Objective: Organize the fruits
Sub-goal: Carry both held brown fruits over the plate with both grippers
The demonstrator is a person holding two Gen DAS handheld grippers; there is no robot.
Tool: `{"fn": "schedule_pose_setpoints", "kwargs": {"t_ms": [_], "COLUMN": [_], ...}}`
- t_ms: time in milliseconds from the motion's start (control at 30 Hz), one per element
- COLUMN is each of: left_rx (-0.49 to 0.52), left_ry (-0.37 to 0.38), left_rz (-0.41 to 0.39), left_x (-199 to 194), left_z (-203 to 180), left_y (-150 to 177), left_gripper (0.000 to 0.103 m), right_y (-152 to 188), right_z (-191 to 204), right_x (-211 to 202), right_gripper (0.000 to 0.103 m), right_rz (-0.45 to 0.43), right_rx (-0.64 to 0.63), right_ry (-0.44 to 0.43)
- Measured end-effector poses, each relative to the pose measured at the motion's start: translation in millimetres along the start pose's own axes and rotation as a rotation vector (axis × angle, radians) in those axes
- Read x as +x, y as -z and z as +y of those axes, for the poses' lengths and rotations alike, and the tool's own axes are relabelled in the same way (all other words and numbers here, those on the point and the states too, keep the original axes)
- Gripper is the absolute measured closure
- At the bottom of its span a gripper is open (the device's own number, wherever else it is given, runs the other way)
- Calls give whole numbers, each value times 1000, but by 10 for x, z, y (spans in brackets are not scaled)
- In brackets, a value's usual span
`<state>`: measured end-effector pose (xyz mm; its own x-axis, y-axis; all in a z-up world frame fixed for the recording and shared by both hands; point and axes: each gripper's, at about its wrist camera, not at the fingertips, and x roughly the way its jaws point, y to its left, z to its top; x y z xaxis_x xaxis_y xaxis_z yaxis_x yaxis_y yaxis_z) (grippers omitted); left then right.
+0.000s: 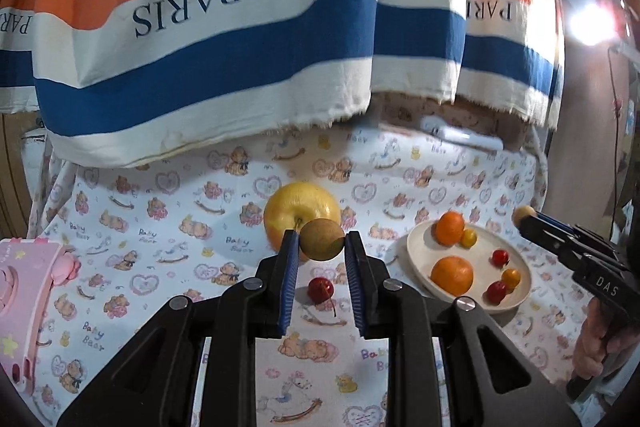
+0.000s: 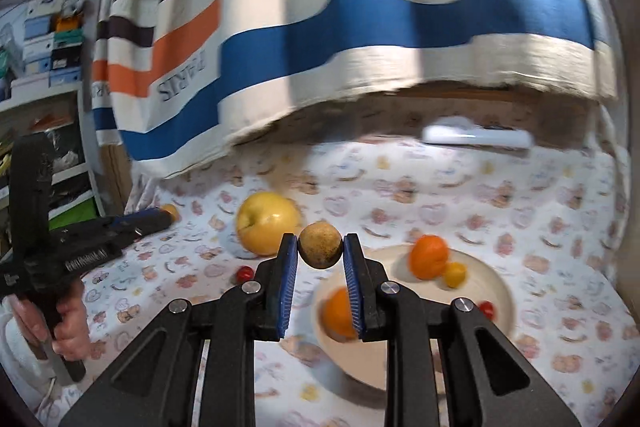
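Note:
My left gripper [image 1: 321,241] is shut on a small brown round fruit [image 1: 322,239], held above the bear-print cloth. A yellow apple [image 1: 302,215] sits just behind it and a red cherry [image 1: 320,289] lies below between the fingers. My right gripper [image 2: 320,246] is shut on another small brown round fruit [image 2: 320,245] above the left rim of the cream plate [image 2: 496,291]. The plate [image 1: 516,263] holds two oranges [image 1: 452,275], small yellow fruits and red cherries. The right gripper also shows in the left wrist view [image 1: 524,215], the left gripper in the right wrist view [image 2: 170,213].
A striped PARIS cloth [image 1: 240,39] hangs over the back of the table. A pink toy [image 1: 24,291] sits at the left edge. A white remote-like object [image 2: 476,137] lies at the back. Shelves with boxes [image 2: 40,39] stand at the far left.

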<state>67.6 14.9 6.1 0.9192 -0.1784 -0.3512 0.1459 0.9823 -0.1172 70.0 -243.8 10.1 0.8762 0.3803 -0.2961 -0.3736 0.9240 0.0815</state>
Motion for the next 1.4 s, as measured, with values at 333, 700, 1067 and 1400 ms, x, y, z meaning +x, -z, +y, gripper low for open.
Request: {"fn": "schedule_pose_setpoints", "kwargs": {"t_ms": [333, 700, 1067, 1400], "left_rx": [21, 34, 45, 0], "left_ry": [-41, -61, -65, 68], "left_rz": [-49, -102, -98, -43], "left_x": [-29, -94, -90, -148], "left_z": [9, -15, -17, -64], "left_y": [8, 38, 53, -62], "left_gripper": [81, 81, 81, 81], "right_y": [100, 131, 144, 86], "right_z": [-379, -302, -312, -358], "right_x": [-142, -171, -145, -144], "right_gripper": [79, 79, 79, 79], "right_rz": [-29, -54, -35, -10], "right_rx": [-7, -47, -44, -26], "right_ry": [140, 141, 162, 244]}}
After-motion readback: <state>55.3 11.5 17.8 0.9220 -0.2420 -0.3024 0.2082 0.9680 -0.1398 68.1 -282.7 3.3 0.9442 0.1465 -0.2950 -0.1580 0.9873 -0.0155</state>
